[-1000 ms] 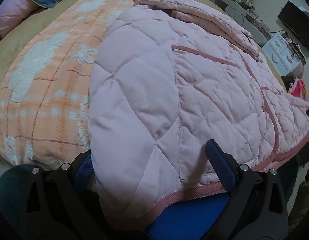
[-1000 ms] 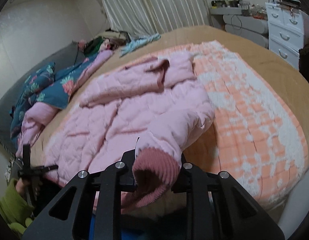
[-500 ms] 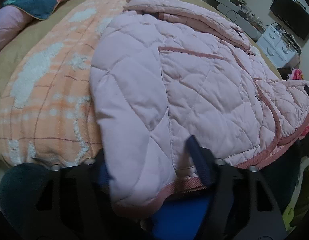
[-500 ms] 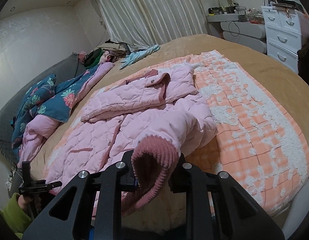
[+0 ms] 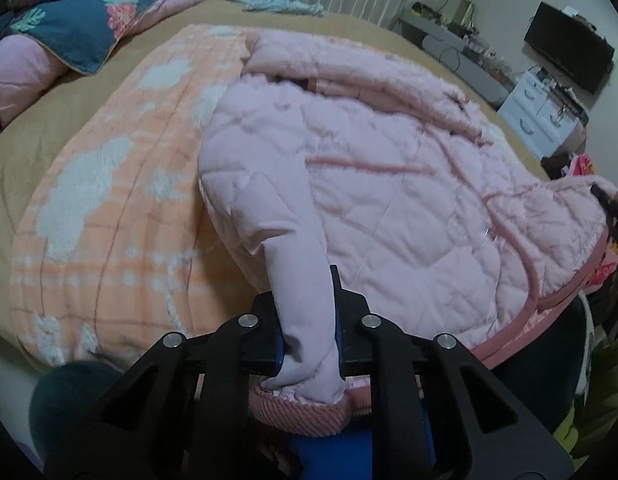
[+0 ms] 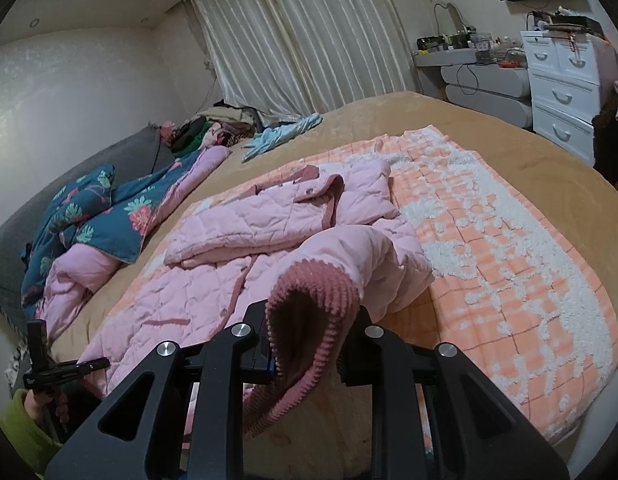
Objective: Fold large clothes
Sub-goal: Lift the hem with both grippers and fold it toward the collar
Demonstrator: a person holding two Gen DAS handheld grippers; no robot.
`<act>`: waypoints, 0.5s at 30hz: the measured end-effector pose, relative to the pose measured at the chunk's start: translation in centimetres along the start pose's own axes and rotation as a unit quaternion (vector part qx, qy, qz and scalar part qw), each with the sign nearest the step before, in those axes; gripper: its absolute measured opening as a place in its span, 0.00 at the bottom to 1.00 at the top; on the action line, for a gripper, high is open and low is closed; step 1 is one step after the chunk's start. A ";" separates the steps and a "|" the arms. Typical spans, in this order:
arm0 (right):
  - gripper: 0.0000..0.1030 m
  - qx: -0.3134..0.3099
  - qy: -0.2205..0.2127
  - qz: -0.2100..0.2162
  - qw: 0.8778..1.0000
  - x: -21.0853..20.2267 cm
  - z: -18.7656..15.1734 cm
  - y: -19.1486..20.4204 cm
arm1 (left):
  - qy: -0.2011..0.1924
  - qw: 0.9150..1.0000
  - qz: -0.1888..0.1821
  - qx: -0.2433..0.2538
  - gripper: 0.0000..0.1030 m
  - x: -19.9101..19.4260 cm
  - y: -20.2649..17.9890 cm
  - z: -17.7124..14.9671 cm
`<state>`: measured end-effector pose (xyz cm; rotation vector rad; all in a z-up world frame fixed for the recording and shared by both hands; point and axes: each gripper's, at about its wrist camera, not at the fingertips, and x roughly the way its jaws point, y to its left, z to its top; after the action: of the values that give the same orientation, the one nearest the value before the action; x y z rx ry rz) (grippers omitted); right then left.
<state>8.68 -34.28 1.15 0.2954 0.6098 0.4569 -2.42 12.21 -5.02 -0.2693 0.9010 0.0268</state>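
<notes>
The left gripper [image 5: 309,316] clamps the soft, bulky quilted jacket [image 5: 409,184] at its hem; the right gripper [image 6: 309,340] clamps its ribbed cuff [image 6: 313,304], both firm holds.

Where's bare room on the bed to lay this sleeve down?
Free: the orange blanket to the jacket's right, and tan bedspread beyond. Crowded: the floral quilt and clothes pile on the left.

We find the jacket [image 6: 237,268] on the blanket [image 6: 509,248] spread over the bed [image 6: 509,140] — pillows [image 6: 89,216] left of the jacket, a dresser [image 6: 565,96] beyond the bed's right edge.
</notes>
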 end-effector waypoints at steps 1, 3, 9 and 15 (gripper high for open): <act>0.19 0.002 -0.002 0.000 1.000 0.0 0.1 0.0 | -0.006 1.000 0.000 0.002 0.09 -0.3 -0.1 0.4; 0.18 0.005 -0.005 0.000 1.000 0.0 0.4 0.0 | -0.019 1.000 -0.001 0.004 0.08 -0.8 -0.3 1.1; 0.18 0.002 -0.020 0.000 1.000 -0.1 2.0 0.8 | -0.058 0.998 -0.010 0.010 0.08 -2.3 -1.2 4.2; 0.18 -0.001 -0.036 -0.002 0.999 -0.1 4.1 1.5 | -0.094 0.995 -0.024 0.009 0.08 -3.8 -1.8 7.4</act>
<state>10.61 -33.62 4.96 0.3079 0.5389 0.4412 1.18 12.58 2.65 -0.2666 0.7062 -0.0009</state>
